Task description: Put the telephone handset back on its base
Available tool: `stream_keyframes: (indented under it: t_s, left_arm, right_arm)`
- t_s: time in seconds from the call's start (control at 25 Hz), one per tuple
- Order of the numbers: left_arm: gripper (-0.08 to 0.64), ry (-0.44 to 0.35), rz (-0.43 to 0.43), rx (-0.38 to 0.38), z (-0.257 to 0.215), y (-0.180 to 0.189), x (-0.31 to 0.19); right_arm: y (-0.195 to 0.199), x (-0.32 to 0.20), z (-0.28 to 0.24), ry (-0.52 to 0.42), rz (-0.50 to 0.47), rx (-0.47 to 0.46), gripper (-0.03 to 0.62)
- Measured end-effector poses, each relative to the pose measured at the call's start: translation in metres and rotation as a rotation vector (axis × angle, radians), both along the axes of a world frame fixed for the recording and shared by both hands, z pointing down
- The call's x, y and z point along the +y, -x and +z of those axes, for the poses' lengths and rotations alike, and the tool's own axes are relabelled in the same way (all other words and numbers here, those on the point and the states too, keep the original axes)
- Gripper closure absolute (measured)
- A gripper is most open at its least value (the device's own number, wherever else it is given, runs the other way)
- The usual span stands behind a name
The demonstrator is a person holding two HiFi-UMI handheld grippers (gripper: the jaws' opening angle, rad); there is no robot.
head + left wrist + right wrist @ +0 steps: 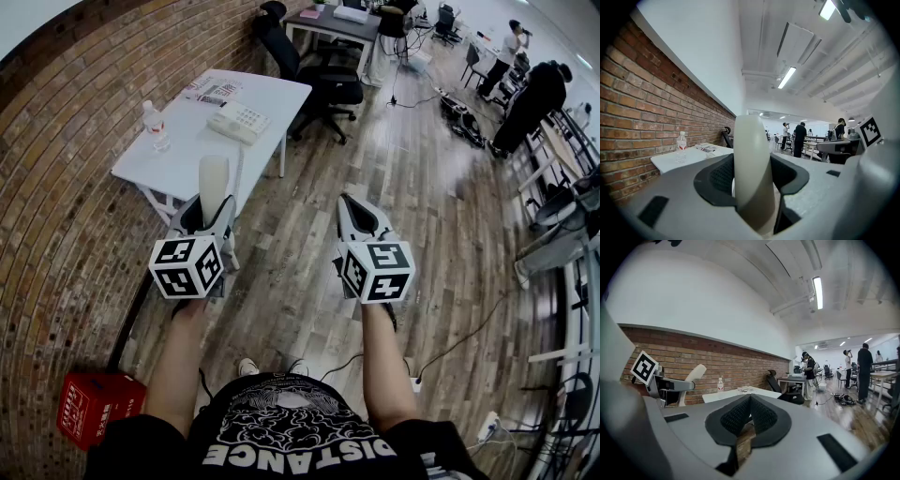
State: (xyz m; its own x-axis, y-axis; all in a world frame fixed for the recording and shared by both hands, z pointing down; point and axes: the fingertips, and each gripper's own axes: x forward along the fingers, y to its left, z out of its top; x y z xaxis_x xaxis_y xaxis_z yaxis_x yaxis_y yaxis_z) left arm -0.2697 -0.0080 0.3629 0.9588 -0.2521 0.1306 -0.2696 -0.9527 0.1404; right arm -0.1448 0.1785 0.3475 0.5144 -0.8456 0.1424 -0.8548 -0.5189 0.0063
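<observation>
Black T-shirt with white print (281, 431) at bottom edge of the head view, two bare forearms reaching forward from it. Left gripper (208, 217) is clamped on a cream plastic telephone handset (214, 186). The handset stands upright between the jaws and its rounded end sticks up above them. In the left gripper view the handset (751, 159) fills the gap, with the dark pads pressed on both sides of it. Right gripper (354, 211) is empty, level with the left and well apart from it. In the right gripper view its jaws meet at the tips with nothing between them.

Both grippers are held over the wood plank floor (422, 206), short of the white rectangular table (183, 159) by the red brick wall (66, 187). The white telephone base with keypad (238, 120) lies on that table, well apart from the handset. A clear plastic water bottle (156, 125) stands near the base, and printed papers (214, 89) lie at the far end. Black office chair (319, 80) beyond the table. Red box (94, 405) on the floor at lower left. People stand at the far right.
</observation>
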Motion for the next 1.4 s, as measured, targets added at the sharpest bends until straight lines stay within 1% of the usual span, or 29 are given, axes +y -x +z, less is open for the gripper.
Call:
stream_keyframes:
  t_s: [0.16,0.32,0.68,0.84,1.0,1.12,1.4]
  left_arm:
    - [0.341,0.000,0.005,-0.003,0.000,-0.010,0.010]
    - [0.341,0.002,0.002,-0.011,0.004,-0.026,0.022]
    - [0.341,0.009,-0.013,-0.023,0.009,-0.070,0.041]
    - [0.341,0.007,-0.018,-0.031,0.012,-0.089,0.038]
    - [0.341,0.007,-0.023,-0.034,0.017,-0.109,0.029]
    - [0.341,0.003,-0.027,-0.038,0.020,-0.129,0.013]
    - [0.341,0.013,-0.031,-0.035,0.020,-0.191,-0.056]
  right_arm:
    - [-0.010,0.011,0.001,-0.014,0.011,-0.018,0.592]
    - [-0.023,0.023,0.006,-0.013,0.003,-0.025,0.592]
    - [-0.065,0.039,0.014,-0.009,-0.033,-0.034,0.592]
    - [-0.086,0.038,0.016,-0.013,-0.039,-0.036,0.592]
    - [-0.107,0.028,0.021,-0.007,-0.047,-0.032,0.592]
    - [-0.128,0.011,0.023,-0.008,-0.051,-0.031,0.592]
    - [-0.189,-0.055,0.021,0.010,-0.051,-0.025,0.592]
